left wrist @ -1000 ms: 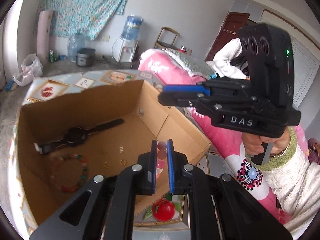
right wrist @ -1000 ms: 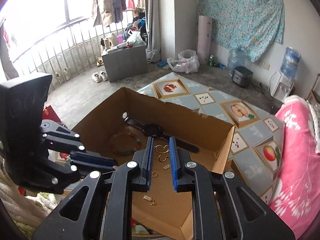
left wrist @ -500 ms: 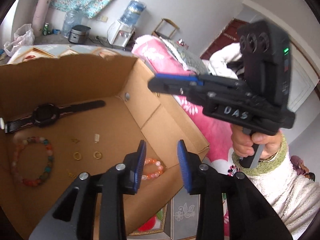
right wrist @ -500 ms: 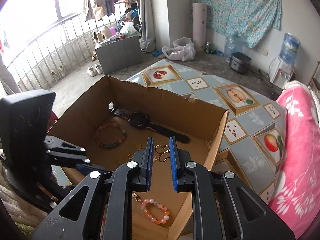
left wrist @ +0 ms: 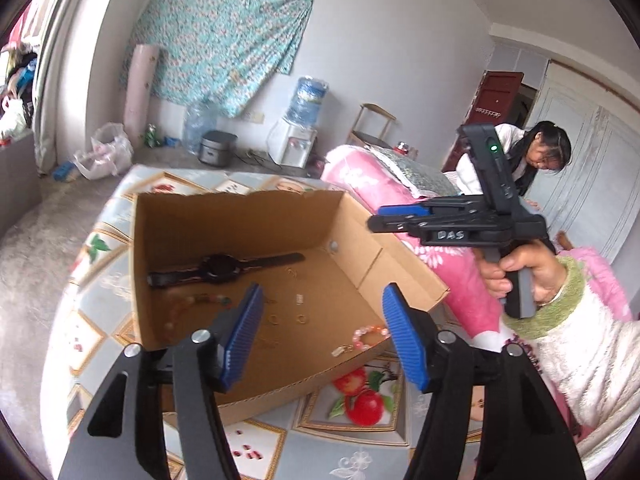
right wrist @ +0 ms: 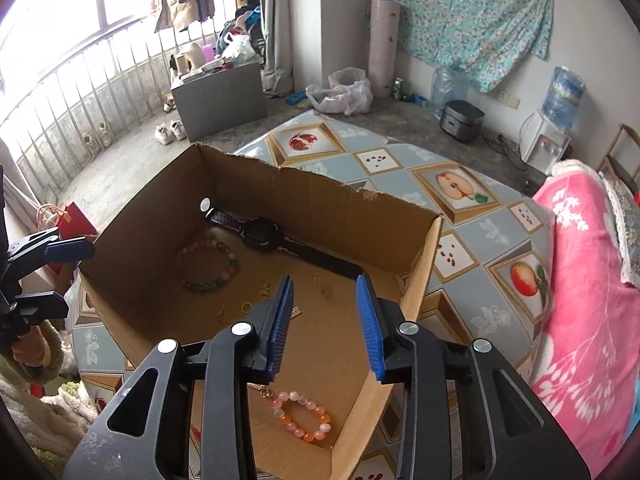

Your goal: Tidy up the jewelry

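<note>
"DAS" is written on the right gripper (left wrist: 374, 217). Both sets of jaws have just been opening; nothing is held. Below the left gripper (left wrist: 320, 332), the pink bead bracelet (right wrist: 302, 416) lies in the cardboard box (right wrist: 320, 196).

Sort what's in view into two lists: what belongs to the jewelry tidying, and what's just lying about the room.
Part of the job:
- cardboard box
- black watch
- multicolour bead bracelet
- pink-orange bead bracelet
- small gold rings
- left tongs and right tongs, both open and empty, jaws just opened

Lying about:
- rice cooker
- water dispenser
- plastic bag
- shoes
</note>
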Available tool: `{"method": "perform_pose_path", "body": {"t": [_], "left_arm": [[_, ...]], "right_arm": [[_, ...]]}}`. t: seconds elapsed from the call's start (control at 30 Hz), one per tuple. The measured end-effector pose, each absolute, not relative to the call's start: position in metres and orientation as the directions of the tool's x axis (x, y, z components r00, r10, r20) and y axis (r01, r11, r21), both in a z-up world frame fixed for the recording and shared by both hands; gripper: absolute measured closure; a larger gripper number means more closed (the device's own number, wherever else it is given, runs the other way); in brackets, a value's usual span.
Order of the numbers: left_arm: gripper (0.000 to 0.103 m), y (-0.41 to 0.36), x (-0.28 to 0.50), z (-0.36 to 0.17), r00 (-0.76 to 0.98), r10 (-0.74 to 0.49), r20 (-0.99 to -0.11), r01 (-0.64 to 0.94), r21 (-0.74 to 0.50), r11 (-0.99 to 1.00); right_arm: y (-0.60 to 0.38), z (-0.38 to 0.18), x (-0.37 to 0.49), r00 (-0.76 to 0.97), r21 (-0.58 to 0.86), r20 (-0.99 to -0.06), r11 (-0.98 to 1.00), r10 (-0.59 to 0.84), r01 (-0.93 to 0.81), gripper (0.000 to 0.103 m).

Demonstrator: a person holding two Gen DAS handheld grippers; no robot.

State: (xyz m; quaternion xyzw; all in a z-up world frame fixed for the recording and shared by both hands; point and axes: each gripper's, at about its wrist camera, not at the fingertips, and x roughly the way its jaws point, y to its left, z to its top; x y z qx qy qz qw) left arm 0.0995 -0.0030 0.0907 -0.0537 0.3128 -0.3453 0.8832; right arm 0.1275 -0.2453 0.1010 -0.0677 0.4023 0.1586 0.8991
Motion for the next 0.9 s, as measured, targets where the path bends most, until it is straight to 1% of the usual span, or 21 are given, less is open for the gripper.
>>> {"method": "perform_pose_path", "body": {"t": [0.03,0.07,0.13,0.17,0.23,0.27,0.37,0.43,0.53,0.63,0.7,0.8,0.9], "left_arm": [[0.034,0.000,0.094,0.092,0.587,-0.626,-0.513,0.573,-0.283,0.769],[0.032,0.004,0.092,0.093,0.607,-0.609,-0.510,0.567,-0.259,0.782],[0.025,0.012,0.086,0.094,0.647,-0.574,-0.503,0.547,-0.219,0.808],[0.023,0.018,0.084,0.093,0.665,-0.556,-0.499,0.531,-0.208,0.821],[0.018,0.033,0.086,0.089,0.693,-0.523,-0.496,0.488,-0.212,0.847],[0.017,0.039,0.089,0.086,0.699,-0.510,-0.502,0.466,-0.222,0.857],[0.017,0.058,0.104,0.071,0.677,-0.481,-0.557,0.384,-0.291,0.876],[0.017,0.069,0.112,0.060,0.646,-0.497,-0.579,0.348,-0.357,0.867],[0.017,0.079,0.121,0.045,0.592,-0.550,-0.589,0.317,-0.457,0.831],[0.017,0.081,0.125,0.037,0.555,-0.597,-0.579,0.298,-0.532,0.793],[0.017,0.081,0.122,0.034,0.539,-0.629,-0.560,0.307,-0.565,0.766],[0.017,0.078,0.124,0.035,0.534,-0.635,-0.557,0.314,-0.567,0.762],[0.017,0.081,0.123,0.037,0.552,-0.623,-0.554,0.327,-0.543,0.773]], "right_arm": [[-0.250,0.104,0.124,0.652,-0.008,-0.726,0.946,0.217,-0.325,0.063],[-0.258,0.107,0.117,0.668,0.014,-0.711,0.955,0.218,-0.296,0.061],[-0.273,0.110,0.108,0.689,0.060,-0.692,0.969,0.214,-0.240,0.056],[-0.283,0.109,0.101,0.703,0.087,-0.681,0.976,0.203,-0.198,0.054],[-0.301,0.103,0.093,0.711,0.149,-0.677,0.982,0.190,-0.120,0.052],[-0.311,0.098,0.089,0.709,0.192,-0.679,0.978,0.191,-0.080,0.051],[-0.336,0.079,0.081,0.688,0.318,-0.689,0.948,0.227,0.007,0.051],[-0.342,0.070,0.077,0.677,0.372,-0.690,0.928,0.257,0.026,0.051],[-0.341,0.062,0.079,0.636,0.443,-0.695,0.896,0.335,0.012,0.051],[-0.329,0.061,0.082,0.611,0.468,-0.694,0.883,0.380,-0.018,0.051],[-0.320,0.062,0.082,0.597,0.493,-0.685,0.869,0.418,-0.043,0.046],[-0.311,0.067,0.080,0.599,0.433,-0.709,0.900,0.372,-0.047,0.046],[-0.309,0.079,0.076,0.620,0.331,-0.735,0.943,0.276,-0.028,0.046]]}}
